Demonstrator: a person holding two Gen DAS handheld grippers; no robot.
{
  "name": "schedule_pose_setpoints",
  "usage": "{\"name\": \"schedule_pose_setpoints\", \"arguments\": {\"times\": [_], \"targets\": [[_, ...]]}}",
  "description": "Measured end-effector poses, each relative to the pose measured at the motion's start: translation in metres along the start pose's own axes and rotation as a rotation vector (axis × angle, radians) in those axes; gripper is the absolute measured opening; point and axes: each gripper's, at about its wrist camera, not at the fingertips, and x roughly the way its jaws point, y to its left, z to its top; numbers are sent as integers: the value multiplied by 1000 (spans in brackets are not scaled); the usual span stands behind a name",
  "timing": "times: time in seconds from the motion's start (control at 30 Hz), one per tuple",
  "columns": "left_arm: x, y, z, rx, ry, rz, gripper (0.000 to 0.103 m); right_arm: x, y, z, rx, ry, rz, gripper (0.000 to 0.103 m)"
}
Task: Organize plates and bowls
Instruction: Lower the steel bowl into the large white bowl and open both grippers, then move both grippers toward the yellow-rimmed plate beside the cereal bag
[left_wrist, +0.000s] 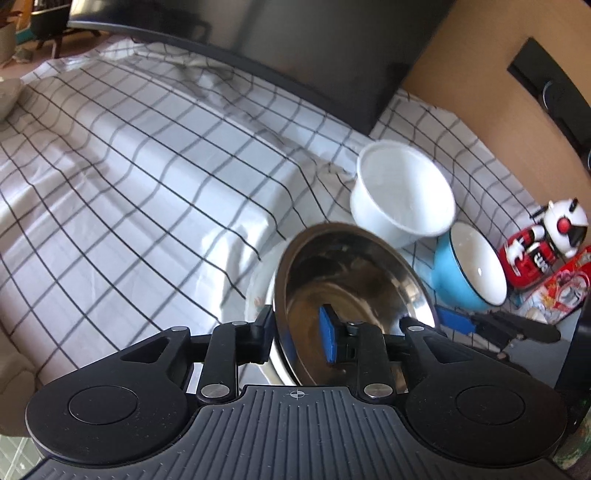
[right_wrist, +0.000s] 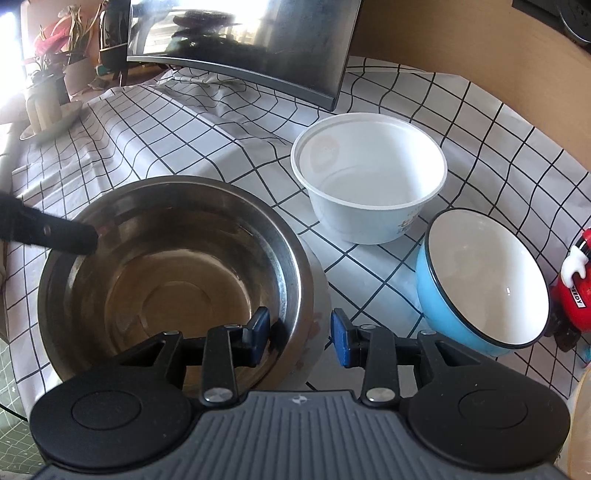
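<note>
The tablecloth (right_wrist: 192, 144) was white, crossed by a thin black grid. On it stood a silvery steel bowl (right_wrist: 177, 266), a plain white tub (right_wrist: 369, 192) and a sky-blue bowl (right_wrist: 443, 306) — white inside, dark-rimmed. Both grippers' pads (right_wrist: 341, 339) were bright blue — on black fingers.

The steel bowl (right_wrist: 173, 273) sits on a plate (right_wrist: 317, 295) (tub (right_wrist: 369, 177) behind, tilted bowl (right_wrist: 480, 280) right).
</note>
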Motion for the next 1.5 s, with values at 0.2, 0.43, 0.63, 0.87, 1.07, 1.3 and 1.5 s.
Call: {"name": "schedule_pose_setpoints", "arguments": {"times": [0.2, 0.43, 0.63, 0.87, 1.07, 1.3, 1.5], "targets": [[-1, 6, 5, 25, 5, 92, 31, 3, 2, 0, 1, 7, -2, 36], [16, 5, -1, 65, 39, 101, 38, -1, 0, -1, 10, -6, -18, 38], [17, 3, 2, 51, 49, 119, 35, -28, -10, -8, 46, -75, -30, 38], [-31, -47, 29, 101, -167, 39, 35, -100, -47, -29, 138, -265, -133, 52], [-38, -134, 43, 173, -262, -311, 35, -156, -95, -59, 196, -410, -351, 69], [-14, -221, 20, 253, -201, -472, 17, -188, -178, -91, 327, -359, -437, 69], [38, -282, -27, 383, -57, -474, 13, -162, -231, -132, 493, -254, -407, 69]]}}
